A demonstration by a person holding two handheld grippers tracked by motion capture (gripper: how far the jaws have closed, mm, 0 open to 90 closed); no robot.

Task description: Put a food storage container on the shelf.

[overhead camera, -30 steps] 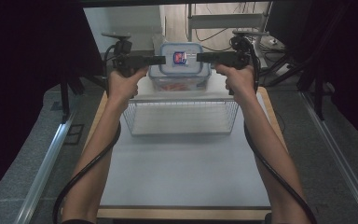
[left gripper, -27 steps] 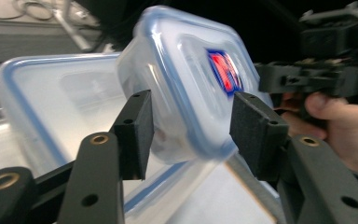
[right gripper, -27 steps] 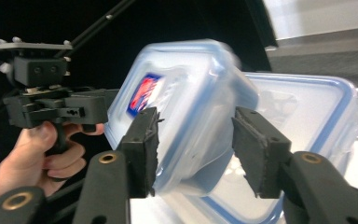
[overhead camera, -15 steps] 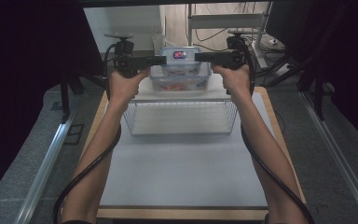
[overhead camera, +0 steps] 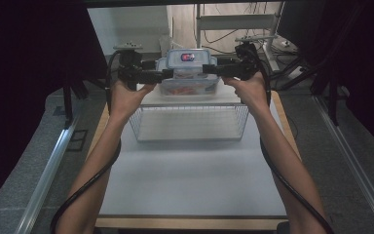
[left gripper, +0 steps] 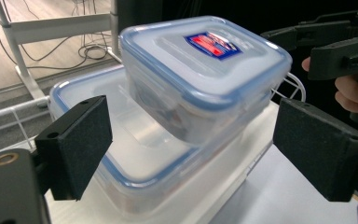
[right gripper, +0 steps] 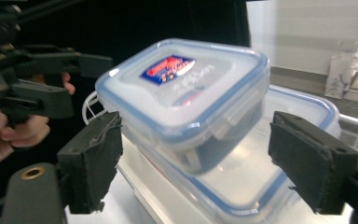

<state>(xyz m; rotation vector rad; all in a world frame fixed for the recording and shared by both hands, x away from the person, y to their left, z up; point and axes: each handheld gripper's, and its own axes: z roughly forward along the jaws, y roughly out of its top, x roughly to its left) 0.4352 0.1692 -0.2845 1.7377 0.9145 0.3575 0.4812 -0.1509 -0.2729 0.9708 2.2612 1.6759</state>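
A small box with a clear body, blue-edged lid and a red-and-blue label sits stacked on a larger flat box of the same kind, at the far end of the tabletop, just behind a white wire basket. In the high view the left tongs reach in from the left and the right tongs from the right, each at one end of the small box, the two facing each other across it. Both pairs have just been opening. In the left gripper view the left tongs stand apart, their black pads on either side of the stacked boxes and clear of them, with the small box lying askew on the large box; the right tongs and the fingers holding them show farther off at the upper right. In the right gripper view the right tongs also stand apart, their pads either side of the small box without pressing on it, and the large box lies under it, with a wire of the basket showing beyond. The left tongs appear there at the upper left, near the small box's far side. The small box thus rests on the large box's lid, between both open pairs and gripped by neither. The person's forearms come up from the bottom of the high view, one along each side of the basket.
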